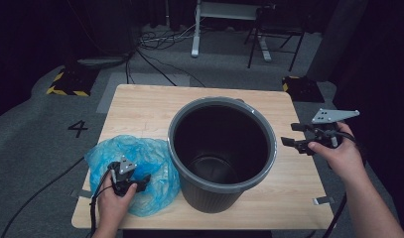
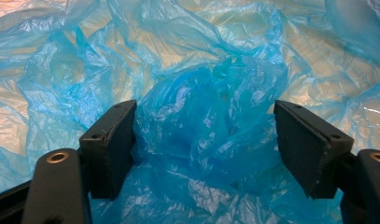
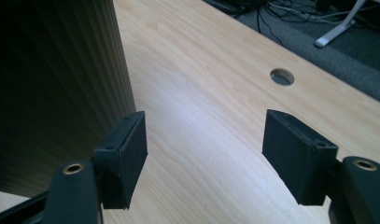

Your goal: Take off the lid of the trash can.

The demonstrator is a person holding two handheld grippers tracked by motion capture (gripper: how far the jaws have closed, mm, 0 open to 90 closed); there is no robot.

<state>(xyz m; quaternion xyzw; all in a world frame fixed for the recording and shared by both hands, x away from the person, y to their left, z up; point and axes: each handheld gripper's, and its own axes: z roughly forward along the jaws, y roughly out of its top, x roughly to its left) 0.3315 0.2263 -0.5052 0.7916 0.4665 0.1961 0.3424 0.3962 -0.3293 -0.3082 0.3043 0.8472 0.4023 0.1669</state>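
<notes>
Your wooden table [image 1: 140, 106] carries the grey bin [image 1: 222, 153] standing upright near its middle, with the crumpled blue plastic bag [image 1: 140, 158] lying just beside it at the near left corner. Your left gripper [image 2: 204, 140] is down on that bag, jaws spread wide with a bunched fold between them, the left pad touching it. Your right gripper [image 3: 204, 154] hangs wide and empty, right of the bin.

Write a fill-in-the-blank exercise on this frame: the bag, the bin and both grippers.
1. The crumpled plastic bag is ____ in colour.
2. The left gripper has its jaws open over the ____.
3. The grey bin stands upright on the ____ table.
4. Between the jaws of the right gripper there is ____.

Missing words: blue; bag; wooden; nothing
</notes>
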